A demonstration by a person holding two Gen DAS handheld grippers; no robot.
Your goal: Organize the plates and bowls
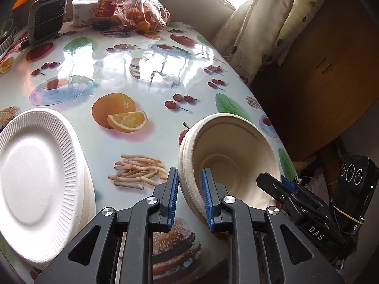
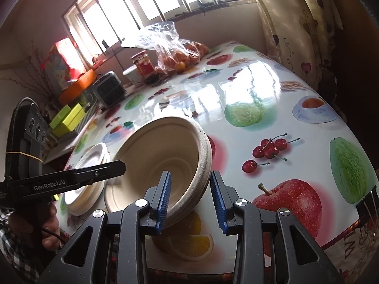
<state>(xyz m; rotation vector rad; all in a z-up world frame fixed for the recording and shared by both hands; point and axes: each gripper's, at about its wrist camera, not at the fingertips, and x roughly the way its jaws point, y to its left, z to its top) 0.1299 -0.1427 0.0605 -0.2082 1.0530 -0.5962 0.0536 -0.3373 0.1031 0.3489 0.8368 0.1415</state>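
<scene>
A stack of beige paper bowls [image 1: 227, 156] is tilted on its side above the fruit-print table. My left gripper [image 1: 189, 196] straddles its left rim, jaws open with a gap on either side. My right gripper [image 2: 190, 198] straddles the opposite rim of the same bowl stack [image 2: 163, 156], jaws also apart. The right gripper also shows in the left wrist view [image 1: 286, 187] at the bowls' right edge. A stack of white ribbed foam plates [image 1: 35, 179] lies on the table at the left, also in the right wrist view [image 2: 94, 158].
At the table's far end stand a clear bag of oranges [image 1: 144, 11], a red-labelled jar [image 1: 107, 7], a white cup [image 1: 83, 10] and a small grey heater [image 1: 46, 16]. A curtain [image 1: 258, 21] and a wooden cabinet [image 1: 327, 75] flank the right table edge [image 1: 267, 118].
</scene>
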